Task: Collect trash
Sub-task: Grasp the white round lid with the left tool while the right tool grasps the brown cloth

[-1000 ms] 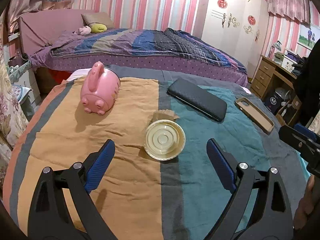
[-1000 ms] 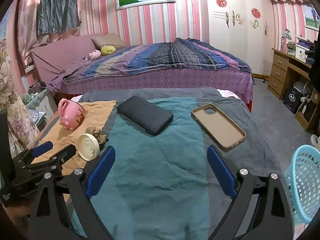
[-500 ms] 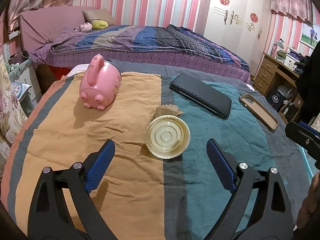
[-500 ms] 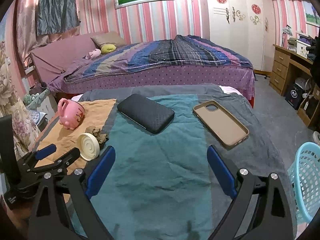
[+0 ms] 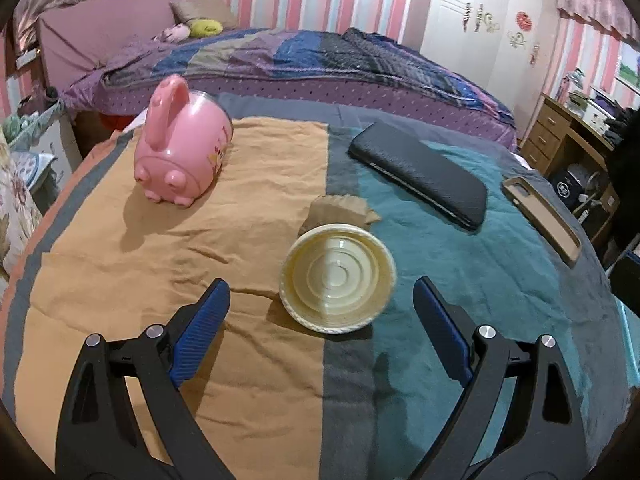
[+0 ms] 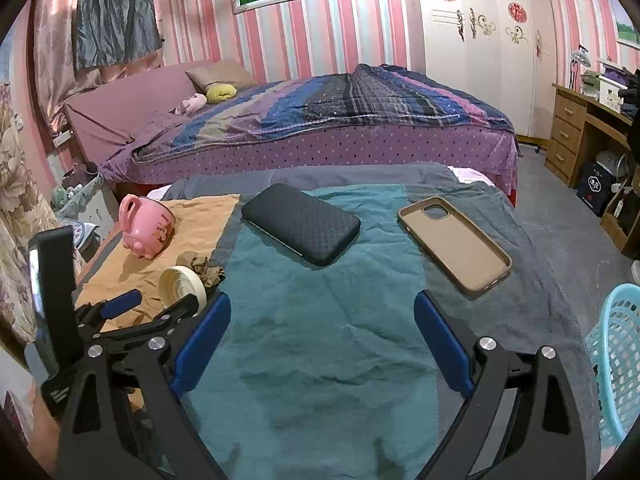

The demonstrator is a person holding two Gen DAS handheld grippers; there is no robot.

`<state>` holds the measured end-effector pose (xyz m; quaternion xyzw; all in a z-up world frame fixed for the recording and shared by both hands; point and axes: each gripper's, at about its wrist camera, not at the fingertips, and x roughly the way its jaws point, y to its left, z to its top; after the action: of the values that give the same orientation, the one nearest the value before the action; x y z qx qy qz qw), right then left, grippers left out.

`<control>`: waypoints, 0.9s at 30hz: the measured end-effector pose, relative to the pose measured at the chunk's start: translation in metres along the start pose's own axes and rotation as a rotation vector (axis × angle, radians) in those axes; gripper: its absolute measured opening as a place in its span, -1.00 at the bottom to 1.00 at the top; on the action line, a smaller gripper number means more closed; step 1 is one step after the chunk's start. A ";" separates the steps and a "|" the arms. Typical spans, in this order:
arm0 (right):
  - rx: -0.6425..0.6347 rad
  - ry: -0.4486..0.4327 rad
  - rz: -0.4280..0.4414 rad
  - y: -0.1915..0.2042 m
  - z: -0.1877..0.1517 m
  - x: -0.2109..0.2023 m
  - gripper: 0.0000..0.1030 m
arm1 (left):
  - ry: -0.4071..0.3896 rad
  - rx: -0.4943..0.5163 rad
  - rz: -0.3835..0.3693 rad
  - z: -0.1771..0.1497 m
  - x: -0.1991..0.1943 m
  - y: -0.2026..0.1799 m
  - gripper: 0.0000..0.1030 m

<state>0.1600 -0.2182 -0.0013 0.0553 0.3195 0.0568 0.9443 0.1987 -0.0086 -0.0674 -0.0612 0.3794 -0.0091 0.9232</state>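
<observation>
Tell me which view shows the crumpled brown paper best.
The right wrist view: the crumpled brown paper shows its whole side beside the round lid. In the left wrist view the lid hides most of it.

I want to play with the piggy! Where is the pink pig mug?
In the left wrist view the pink pig mug lies on its side on the orange cloth, far left, beyond the round lid.
</observation>
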 end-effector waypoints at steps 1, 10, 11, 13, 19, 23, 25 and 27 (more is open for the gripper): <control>0.000 0.001 -0.001 0.000 0.000 0.001 0.77 | 0.004 -0.009 -0.001 0.000 0.002 0.001 0.75; -0.010 0.019 -0.004 0.008 -0.002 0.011 0.77 | 0.045 -0.015 -0.031 0.001 0.016 0.003 0.57; -0.012 0.020 -0.003 0.008 -0.002 0.012 0.77 | 0.052 -0.013 -0.038 0.001 0.018 0.003 0.47; -0.020 0.022 -0.005 0.011 -0.003 0.014 0.77 | 0.052 -0.004 -0.057 0.002 0.018 0.001 0.23; -0.050 0.033 -0.030 0.018 -0.005 0.023 0.77 | 0.017 -0.008 -0.103 0.005 0.003 0.004 0.18; -0.053 0.043 -0.035 0.024 -0.006 0.030 0.77 | -0.065 -0.023 -0.098 0.014 -0.029 0.021 0.18; -0.050 0.048 -0.032 0.029 -0.005 0.035 0.77 | -0.086 -0.034 -0.088 0.017 -0.039 0.031 0.18; -0.040 0.061 0.000 0.040 -0.003 0.042 0.77 | -0.109 -0.059 -0.069 0.020 -0.048 0.048 0.18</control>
<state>0.1880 -0.1724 -0.0231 0.0349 0.3471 0.0646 0.9349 0.1770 0.0443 -0.0257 -0.1019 0.3263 -0.0265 0.9394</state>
